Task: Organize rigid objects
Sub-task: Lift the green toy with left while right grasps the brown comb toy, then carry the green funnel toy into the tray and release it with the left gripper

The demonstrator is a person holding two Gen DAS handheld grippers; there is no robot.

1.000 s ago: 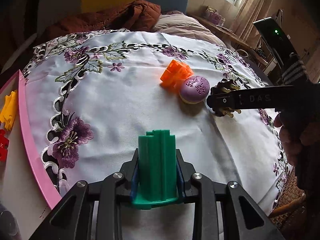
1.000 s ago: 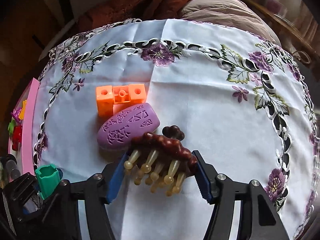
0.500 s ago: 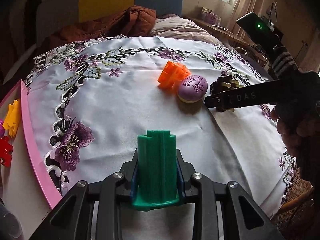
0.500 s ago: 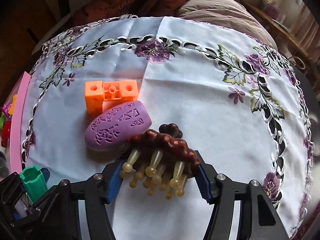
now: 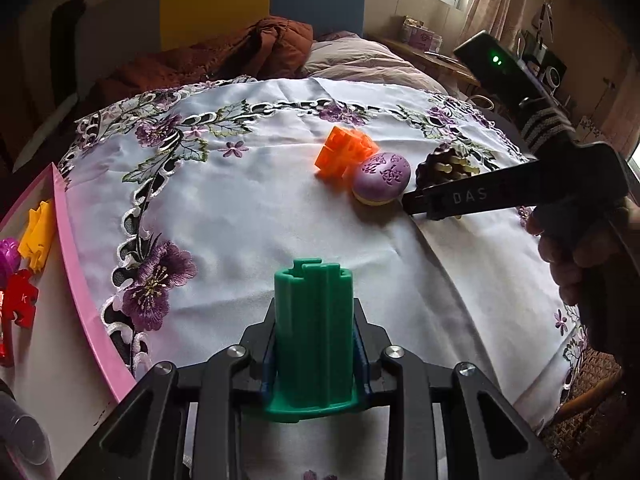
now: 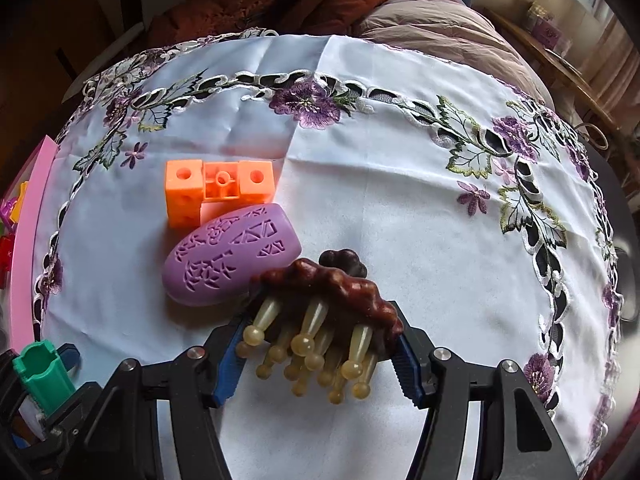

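Observation:
My left gripper [image 5: 314,360] is shut on a green ribbed plastic block [image 5: 313,332], held upright above the white embroidered tablecloth [image 5: 248,216]. The same green block [image 6: 40,372] shows at the lower left of the right wrist view. My right gripper [image 6: 320,354] is shut on a brown massage comb with amber knobbed teeth [image 6: 320,320]; the comb [image 5: 444,164] sits just right of a purple patterned oval object [image 6: 230,256]. An orange block piece [image 6: 218,188] lies touching the purple oval's far side. The orange piece [image 5: 346,152] and purple oval [image 5: 382,178] lie mid-cloth in the left wrist view.
A pink-rimmed tray [image 5: 76,280] at the left holds yellow [image 5: 38,232], red [image 5: 20,300] and magenta pieces. A person's hand [image 5: 576,248] grips the right tool. A brown jacket [image 5: 224,56] and a pillow [image 5: 360,60] lie beyond the cloth. Shelves with clutter stand at the right.
The left wrist view has tilted upward a little, showing more of the room behind. The right gripper with the comb has barely moved beside the purple oval.

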